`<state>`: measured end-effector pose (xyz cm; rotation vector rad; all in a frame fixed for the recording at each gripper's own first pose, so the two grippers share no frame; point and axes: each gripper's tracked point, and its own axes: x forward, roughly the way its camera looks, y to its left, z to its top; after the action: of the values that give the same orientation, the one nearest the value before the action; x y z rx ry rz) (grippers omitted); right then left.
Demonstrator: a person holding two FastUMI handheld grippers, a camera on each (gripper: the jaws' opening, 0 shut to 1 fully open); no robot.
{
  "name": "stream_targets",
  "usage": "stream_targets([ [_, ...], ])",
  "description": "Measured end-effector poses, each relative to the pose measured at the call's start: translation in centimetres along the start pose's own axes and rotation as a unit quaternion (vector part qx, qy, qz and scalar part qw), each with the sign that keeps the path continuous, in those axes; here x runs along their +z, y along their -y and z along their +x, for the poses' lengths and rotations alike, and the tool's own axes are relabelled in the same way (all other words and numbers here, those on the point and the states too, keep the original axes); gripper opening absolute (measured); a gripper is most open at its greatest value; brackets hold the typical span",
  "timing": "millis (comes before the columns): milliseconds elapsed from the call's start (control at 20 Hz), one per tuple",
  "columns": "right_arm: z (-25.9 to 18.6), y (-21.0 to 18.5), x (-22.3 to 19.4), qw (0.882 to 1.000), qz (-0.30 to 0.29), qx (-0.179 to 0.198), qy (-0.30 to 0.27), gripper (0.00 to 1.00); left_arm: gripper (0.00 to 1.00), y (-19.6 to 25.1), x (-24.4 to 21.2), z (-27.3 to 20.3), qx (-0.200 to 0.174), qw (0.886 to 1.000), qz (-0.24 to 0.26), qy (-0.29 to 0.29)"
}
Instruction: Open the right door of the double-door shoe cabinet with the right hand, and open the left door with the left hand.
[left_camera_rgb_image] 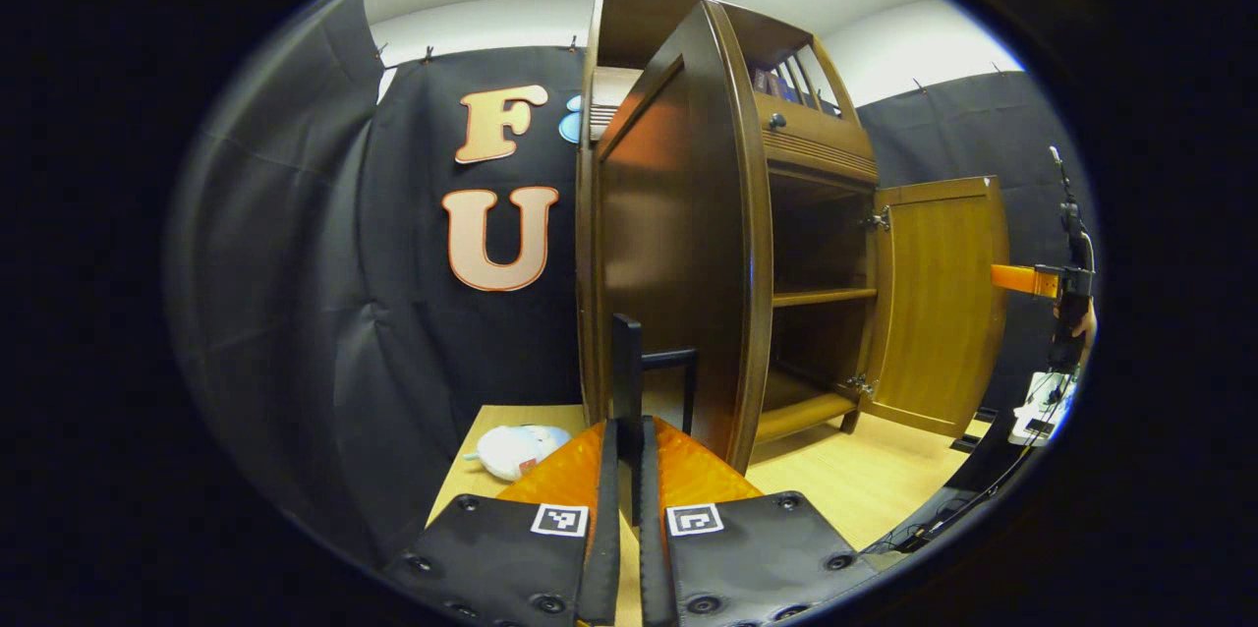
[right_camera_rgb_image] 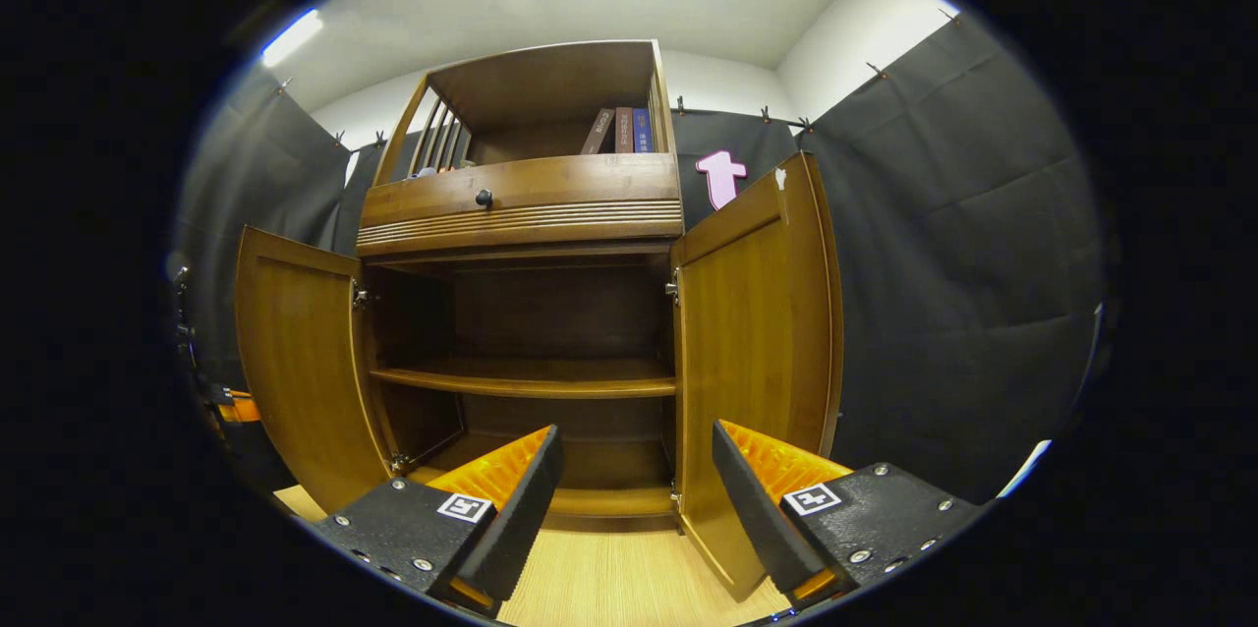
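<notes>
Fingers on the left gripper (left_camera_rgb_image: 629,470) are clamped on the left door's handle (left_camera_rgb_image: 639,367), the right gripper (right_camera_rgb_image: 634,494) hangs open, both cabinet (right_camera_rgb_image: 521,204) doors already swung wide, so yanking further probably strains the hinges.

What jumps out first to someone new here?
The cabinet with both doors swung wide, its dark shelves bare. The right gripper hangs open in front of the right door. In the left gripper view, the left gripper is shut on the black handle of the left door.
</notes>
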<state>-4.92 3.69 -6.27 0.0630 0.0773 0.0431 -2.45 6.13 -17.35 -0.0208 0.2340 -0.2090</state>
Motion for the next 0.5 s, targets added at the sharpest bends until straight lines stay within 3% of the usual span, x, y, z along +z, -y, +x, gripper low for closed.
stream_targets([
  [250,0.1,-2.2,0.2,1.0,-0.012,0.004,-0.002,0.92,0.14,-3.3,-0.1,0.1,0.001,1.0,-0.01,0.001],
  [500,0.3,-3.9,0.0,1.0,-0.007,0.013,-0.011,0.92,0.07,-3.9,0.2,-0.1,-0.041,0.999,-0.021,0.012],
])
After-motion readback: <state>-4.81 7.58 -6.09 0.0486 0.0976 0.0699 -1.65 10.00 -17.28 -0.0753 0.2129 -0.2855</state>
